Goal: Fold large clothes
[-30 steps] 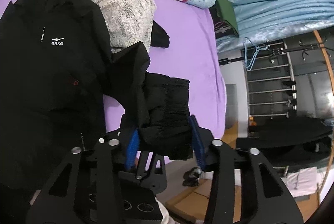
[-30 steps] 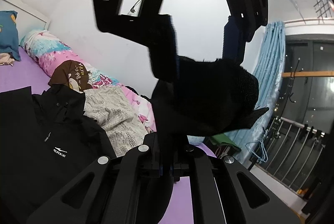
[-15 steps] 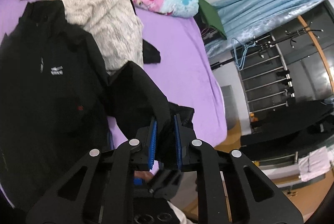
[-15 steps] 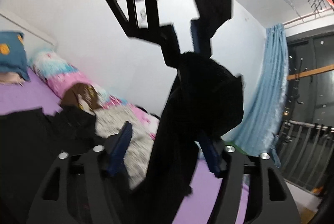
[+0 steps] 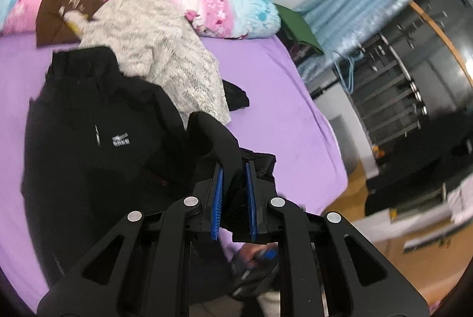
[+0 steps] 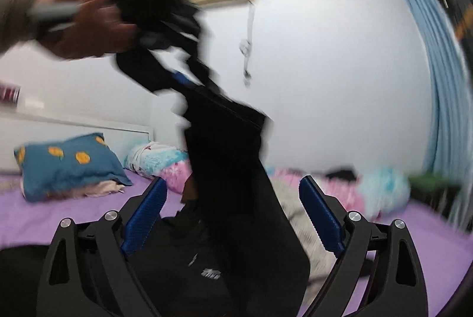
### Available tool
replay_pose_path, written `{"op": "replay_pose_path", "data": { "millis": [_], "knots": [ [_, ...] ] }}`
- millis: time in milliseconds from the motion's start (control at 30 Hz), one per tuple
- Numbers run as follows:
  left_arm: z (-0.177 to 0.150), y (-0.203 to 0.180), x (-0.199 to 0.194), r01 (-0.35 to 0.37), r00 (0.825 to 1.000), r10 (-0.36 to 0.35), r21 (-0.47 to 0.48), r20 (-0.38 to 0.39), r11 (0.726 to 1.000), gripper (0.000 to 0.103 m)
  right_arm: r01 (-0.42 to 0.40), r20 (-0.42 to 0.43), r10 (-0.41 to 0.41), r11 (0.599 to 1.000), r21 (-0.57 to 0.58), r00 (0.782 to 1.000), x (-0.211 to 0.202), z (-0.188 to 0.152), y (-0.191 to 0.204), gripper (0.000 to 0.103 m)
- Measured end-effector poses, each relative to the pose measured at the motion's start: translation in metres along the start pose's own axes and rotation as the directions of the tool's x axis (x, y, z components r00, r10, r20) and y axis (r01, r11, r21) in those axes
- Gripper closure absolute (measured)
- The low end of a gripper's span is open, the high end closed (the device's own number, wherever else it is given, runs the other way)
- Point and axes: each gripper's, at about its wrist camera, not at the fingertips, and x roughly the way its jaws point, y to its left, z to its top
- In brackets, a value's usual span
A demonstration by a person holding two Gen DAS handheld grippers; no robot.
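2 tools share 1 garment here: a black zip-up sports jacket (image 5: 97, 139) with a small white chest logo, spread across a purple bed sheet (image 5: 283, 98). The left tool (image 5: 234, 184) is clamped on the jacket's black sleeve cuff (image 5: 224, 145), lifted off the bed. The right tool (image 6: 233, 216) has its jaws opening; the hanging sleeve passes between the blue pads (image 6: 320, 216) without either pressing on it.

Risks, as a judgement: with 1 grip only, the heavy sleeve could slide out of the narrow pinch, or twist as it swings, so the fold lands crooked. The wide right jaws could also snag the dangling cloth.

A cream-and-grey knitted sweater (image 5: 159, 51) lies against the jacket's shoulder and partly on it, where it may drag along or block a flat fold. Behind it sits a rolled pink-and-blue floral quilt (image 5: 224, 9), with a brown printed garment (image 5: 62, 15) beside it. A blue pillow with orange dots (image 6: 68, 169) rests at the bed's head. Both views are motion-blurred.
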Motion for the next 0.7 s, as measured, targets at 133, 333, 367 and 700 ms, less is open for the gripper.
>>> {"op": "replay_pose_path", "data": {
  "millis": [133,333,367,700],
  "knots": [
    [-0.004,0.008,-0.011,0.010,1.000,-0.008,0.070,-0.026,0.997,0.090,-0.102,-0.109,0.118,0.984,0.146,0.987,0.026,-0.014,-0.014,0.016],
    [-0.011,0.028,-0.022,0.056,0.998,-0.051,0.138,-0.039,0.989,0.090,-0.199,-0.205,0.235,0.963,0.181,0.950,0.056,-0.034,0.000,0.061],
    [-0.011,0.032,-0.021,0.065,0.997,-0.060,0.137,-0.043,0.988,0.090,-0.212,-0.210,0.249,0.959,0.186,0.945,0.060,-0.035,0.005,0.067],
    [-0.007,0.143,-0.010,-0.139,0.981,0.166,0.239,-0.096,0.961,0.090,-0.217,-0.316,0.188,0.974,-0.061,0.930,0.105,-0.062,0.076,0.098]
  ]
}}
